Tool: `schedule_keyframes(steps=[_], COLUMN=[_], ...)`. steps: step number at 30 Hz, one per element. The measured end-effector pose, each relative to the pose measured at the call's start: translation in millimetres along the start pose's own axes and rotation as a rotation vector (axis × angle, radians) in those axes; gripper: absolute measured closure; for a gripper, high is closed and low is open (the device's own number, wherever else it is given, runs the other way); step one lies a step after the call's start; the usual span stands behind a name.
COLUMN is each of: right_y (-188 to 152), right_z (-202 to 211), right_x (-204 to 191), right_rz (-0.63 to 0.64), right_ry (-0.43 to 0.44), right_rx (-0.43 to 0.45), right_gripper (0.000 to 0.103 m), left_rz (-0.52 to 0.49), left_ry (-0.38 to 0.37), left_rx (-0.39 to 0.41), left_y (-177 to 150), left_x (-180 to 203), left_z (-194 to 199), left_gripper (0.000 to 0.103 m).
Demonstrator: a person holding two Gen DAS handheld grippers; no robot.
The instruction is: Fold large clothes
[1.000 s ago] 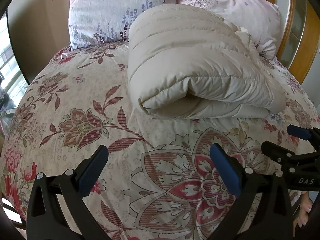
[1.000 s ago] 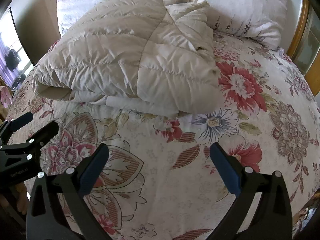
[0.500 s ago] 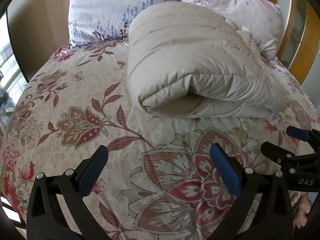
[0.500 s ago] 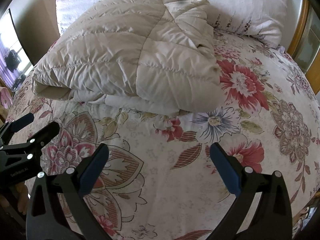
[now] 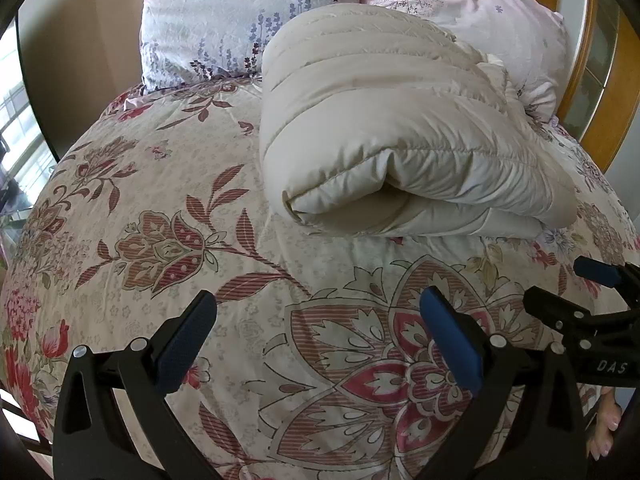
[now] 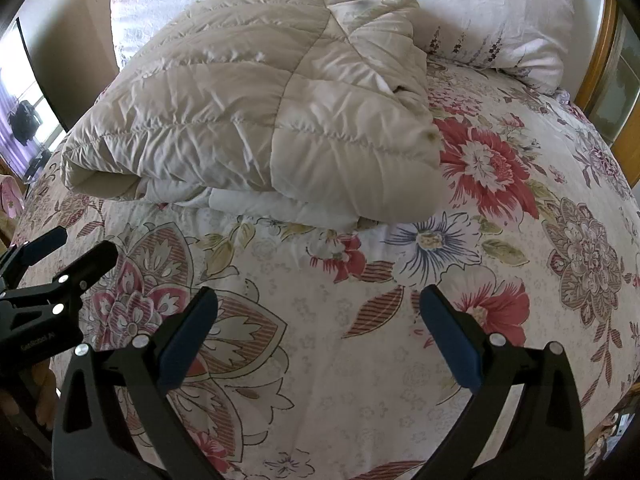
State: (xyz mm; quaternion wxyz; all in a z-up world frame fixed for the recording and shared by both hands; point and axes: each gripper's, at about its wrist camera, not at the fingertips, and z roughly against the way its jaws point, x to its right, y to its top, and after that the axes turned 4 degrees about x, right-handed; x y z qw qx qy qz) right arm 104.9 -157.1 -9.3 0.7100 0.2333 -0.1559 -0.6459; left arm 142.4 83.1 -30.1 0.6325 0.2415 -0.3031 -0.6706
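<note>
A cream quilted puffer garment (image 5: 392, 120) lies folded into a thick bundle on the flowered bedspread (image 5: 160, 248). It also shows in the right wrist view (image 6: 256, 120). My left gripper (image 5: 318, 332) is open and empty, held above the bedspread well short of the bundle. My right gripper (image 6: 318, 332) is open and empty too, in front of the bundle. Each gripper shows at the edge of the other's view: the right one (image 5: 568, 284) and the left one (image 6: 80, 252).
Two pale flowered pillows (image 5: 240, 20) (image 6: 500, 20) lean at the head of the bed behind the bundle. A wooden headboard frame (image 5: 616, 80) stands at the right. A window (image 5: 16, 120) is at the left.
Both grippers have drifted slightly back from the bundle, which sits a little higher in both views. Nothing was taken hold of or let go.
</note>
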Motion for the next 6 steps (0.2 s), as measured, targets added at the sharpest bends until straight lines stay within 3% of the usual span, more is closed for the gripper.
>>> schedule_keyframes(steps=[6], right_y=[0.1], right_z=[0.0], right_x=[0.1], right_rz=[0.0], right_ry=[0.001], right_rx=[0.0], right_gripper=[0.002], left_rz=[0.0], left_ry=[0.001], left_rx=[-0.005], left_y=[-0.3], left_x=[-0.4], left_z=[-1.4], left_gripper=[0.001])
